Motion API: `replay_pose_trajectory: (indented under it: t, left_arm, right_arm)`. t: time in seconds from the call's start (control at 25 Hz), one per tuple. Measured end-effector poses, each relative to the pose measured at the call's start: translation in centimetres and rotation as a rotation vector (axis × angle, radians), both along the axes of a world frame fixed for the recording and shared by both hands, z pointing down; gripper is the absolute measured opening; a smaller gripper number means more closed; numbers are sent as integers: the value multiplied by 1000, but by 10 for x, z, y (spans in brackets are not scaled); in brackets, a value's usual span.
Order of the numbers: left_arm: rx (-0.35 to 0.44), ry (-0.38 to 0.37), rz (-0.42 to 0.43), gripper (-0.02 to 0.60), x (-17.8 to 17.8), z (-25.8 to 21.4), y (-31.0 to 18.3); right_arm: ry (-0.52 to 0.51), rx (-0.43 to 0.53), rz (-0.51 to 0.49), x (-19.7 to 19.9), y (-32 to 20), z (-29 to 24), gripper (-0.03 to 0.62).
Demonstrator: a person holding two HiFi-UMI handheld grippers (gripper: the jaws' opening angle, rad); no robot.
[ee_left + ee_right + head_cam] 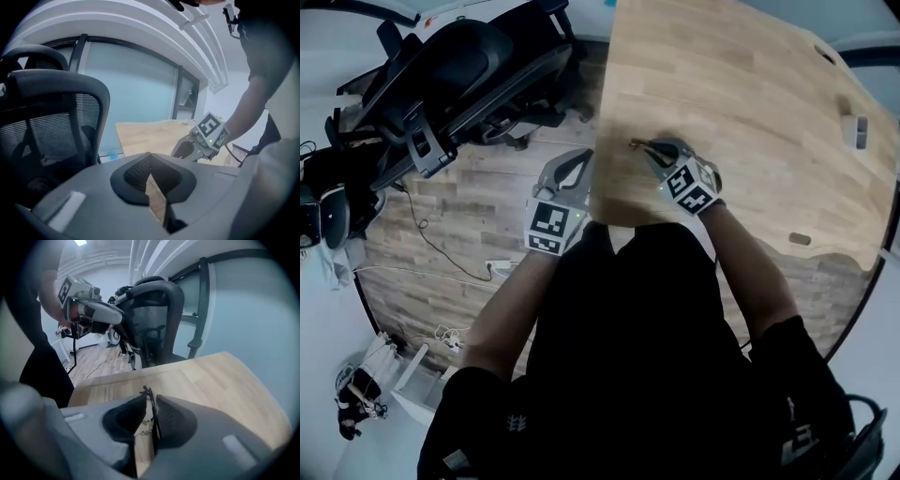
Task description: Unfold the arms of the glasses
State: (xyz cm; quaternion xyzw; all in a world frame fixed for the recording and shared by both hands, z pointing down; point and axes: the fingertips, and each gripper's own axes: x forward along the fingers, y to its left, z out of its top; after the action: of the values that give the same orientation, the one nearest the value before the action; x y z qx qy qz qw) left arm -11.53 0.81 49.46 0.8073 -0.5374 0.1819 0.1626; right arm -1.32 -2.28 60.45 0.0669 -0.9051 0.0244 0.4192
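Note:
The glasses [151, 414], thin and dark-framed, stand on edge between the jaws of my right gripper [149, 401]. They lean on the right pad, with a gap to the left pad, so the jaws are open around them. In the head view this gripper [661, 150] points down at the near left corner of the wooden table [750, 112], and a bit of the glasses [639, 145] shows just beyond it. My left gripper [577, 167] hangs off the table's left edge above the floor. It is shut [150, 176] and holds nothing.
A black office chair [459, 75] stands left of the table, close to the left gripper [89, 310]. Cables [441, 262] trail over the wooden floor. A small pale object [855, 131] lies near the table's far right edge.

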Motion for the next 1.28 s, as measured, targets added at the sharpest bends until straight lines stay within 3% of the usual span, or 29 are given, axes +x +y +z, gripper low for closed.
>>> replay_pose_trajectory:
  t: [0.32,0.8,1.28]
  left_arm:
    - [-36,-2,-22,6,-7,14,4]
    - [-78,27,101,15,30,34,-12]
    - [-187,83,275,170,85,66,-27]
  right_arm:
    - [55,22,-77,-8,-2,17,32]
    - [-109,63,-71,2,4,-20,26]
    - [-226,89,-40,14,2,-39,17]
